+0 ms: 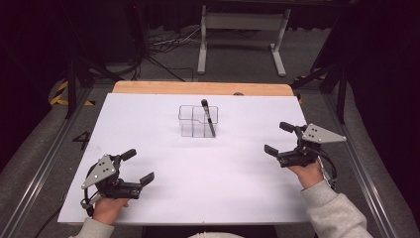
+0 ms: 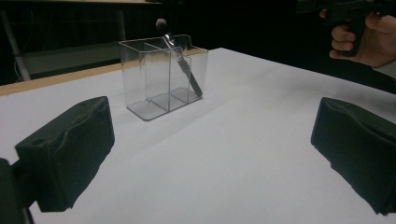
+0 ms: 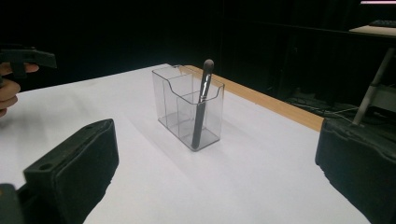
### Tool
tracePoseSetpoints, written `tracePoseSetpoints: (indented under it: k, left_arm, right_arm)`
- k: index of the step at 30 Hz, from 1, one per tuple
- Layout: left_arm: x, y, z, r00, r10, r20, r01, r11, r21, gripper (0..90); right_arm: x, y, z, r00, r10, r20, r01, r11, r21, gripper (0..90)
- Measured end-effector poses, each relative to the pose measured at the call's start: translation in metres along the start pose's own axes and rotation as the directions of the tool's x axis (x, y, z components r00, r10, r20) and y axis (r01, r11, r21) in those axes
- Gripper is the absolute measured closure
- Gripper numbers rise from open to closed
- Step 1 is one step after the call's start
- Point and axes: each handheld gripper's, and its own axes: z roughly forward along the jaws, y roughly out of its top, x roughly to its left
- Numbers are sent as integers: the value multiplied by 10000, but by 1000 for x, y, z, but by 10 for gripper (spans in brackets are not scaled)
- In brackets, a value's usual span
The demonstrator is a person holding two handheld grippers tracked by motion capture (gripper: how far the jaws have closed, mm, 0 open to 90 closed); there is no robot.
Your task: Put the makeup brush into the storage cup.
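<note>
A white bench (image 1: 198, 188) carries a clear plastic holder (image 1: 197, 120) with several compartments. In the high view the holder stands a little past the middle of the bench, toward 12 o'clock. One dark makeup brush (image 1: 208, 118) stands in its right end compartment, tilted, with the rounded tip above the rim.

The left gripper (image 1: 137, 168) is at about 8 o'clock from the holder, near the front left corner of the bench. Its jaws are wide apart and hold nothing. The left hand (image 1: 110, 207) holds it from behind.

The right gripper (image 1: 278, 138) is at about 4 o'clock from the holder, near the right edge. Its jaws are also wide apart and empty. The right hand (image 1: 310, 173) grips it, and a grey sleeve (image 1: 334, 213) follows behind. Both grippers are well apart from the holder.
</note>
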Motion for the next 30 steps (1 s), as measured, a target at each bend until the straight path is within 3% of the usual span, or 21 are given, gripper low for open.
tracePoseSetpoints:
  k: [16, 20, 30]
  left_arm:
    - [1, 0, -1, 9999, -128, 27, 128, 9999, -6, 0]
    - [1, 0, -1, 9999, -134, 45, 134, 9999, -4, 1]
    - [2, 0, -1, 9997, -249, -30, 248, 9995, -193, 0]
  right_arm:
    - [14, -41, -13, 10000, -56, 14, 56, 9991, -430, 0]
    - [16, -51, -16, 9999, 130, -42, -132, 9979, -634, 0]
    - [18, -66, -15, 9996, 294, 55, -291, 9983, -500, 0]
